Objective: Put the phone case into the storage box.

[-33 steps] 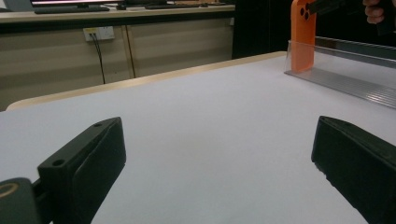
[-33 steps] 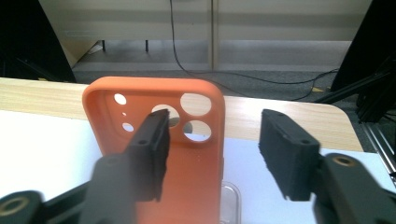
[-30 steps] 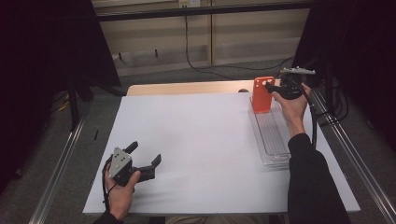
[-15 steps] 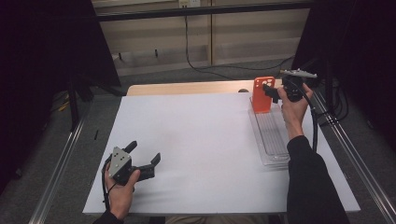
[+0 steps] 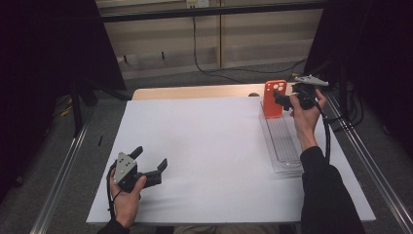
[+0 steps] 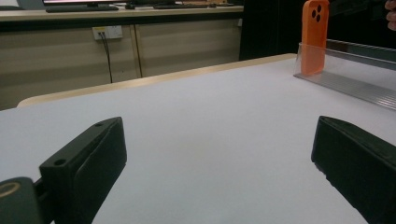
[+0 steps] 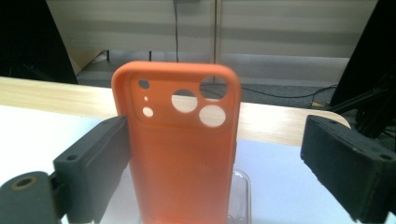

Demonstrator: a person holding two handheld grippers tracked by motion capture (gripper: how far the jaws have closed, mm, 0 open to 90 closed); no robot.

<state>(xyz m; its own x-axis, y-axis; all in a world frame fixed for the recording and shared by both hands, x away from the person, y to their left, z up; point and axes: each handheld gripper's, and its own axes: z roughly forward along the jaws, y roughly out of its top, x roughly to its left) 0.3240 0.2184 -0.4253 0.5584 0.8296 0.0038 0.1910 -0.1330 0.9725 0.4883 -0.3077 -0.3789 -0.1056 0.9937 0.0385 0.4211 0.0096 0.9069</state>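
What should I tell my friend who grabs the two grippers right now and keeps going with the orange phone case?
Right gripper: jaws have just been opening and now stand wide. The orange phone case is between them; one jaw sits right beside it, the other is clear of it, so count it as let go.
Left gripper: open, nothing in it, low over the white table near the person's side.
Case: upright at the far end of the clear tray on the right of the table.
Done: the case stands in the tray.
Left: probably draw the right gripper back without tipping the case.
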